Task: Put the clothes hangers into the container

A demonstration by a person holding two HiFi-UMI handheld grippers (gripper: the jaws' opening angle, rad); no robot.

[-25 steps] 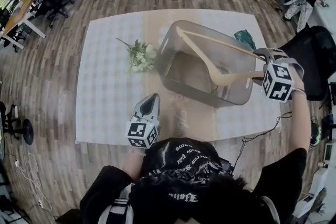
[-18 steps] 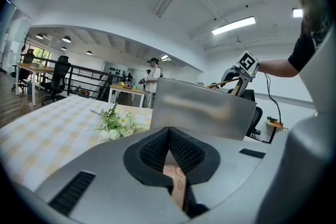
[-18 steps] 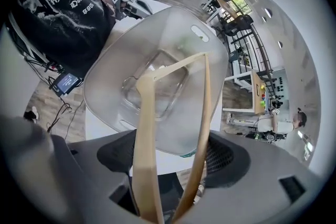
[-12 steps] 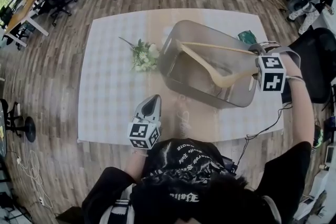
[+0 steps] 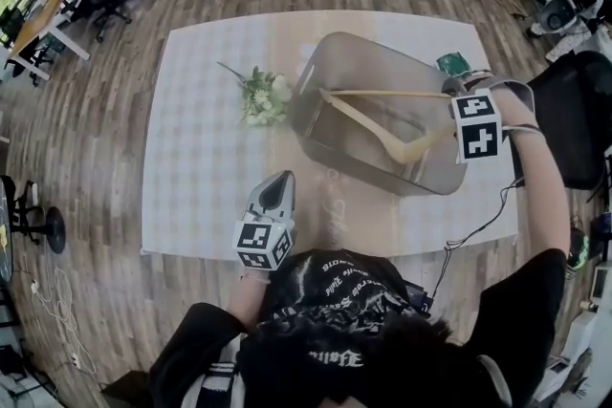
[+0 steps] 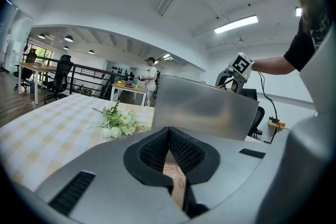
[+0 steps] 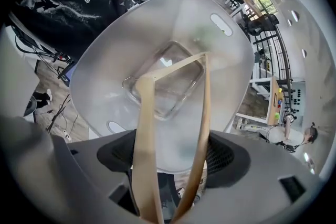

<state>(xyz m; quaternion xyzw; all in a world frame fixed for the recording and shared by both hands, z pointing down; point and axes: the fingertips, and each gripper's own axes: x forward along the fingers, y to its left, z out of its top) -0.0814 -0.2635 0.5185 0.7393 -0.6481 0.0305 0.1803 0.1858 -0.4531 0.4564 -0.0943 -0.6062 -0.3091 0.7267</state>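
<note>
Black short-sleeved T-shirt with white lettering [image 5: 330, 301] on the torso; each hand carries a smooth grey moulded shell, left gripper [image 5: 279, 179] and right gripper [image 5: 448, 113]; black ribbed pads [image 6: 186, 153] line the jaws; a white cube with black square markers [image 5: 476, 124] tops each; a thin black cable [image 5: 475, 229] hangs from the right.

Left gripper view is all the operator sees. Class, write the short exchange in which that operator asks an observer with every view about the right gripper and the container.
Operator: What is the right gripper holding?
Observer: The right gripper is shut on a wooden hanger, with both its arms between the jaws.
Operator: Where does the hanger point?
Observer: Down into the container; its far end is near the wall beside the flowers.
</note>
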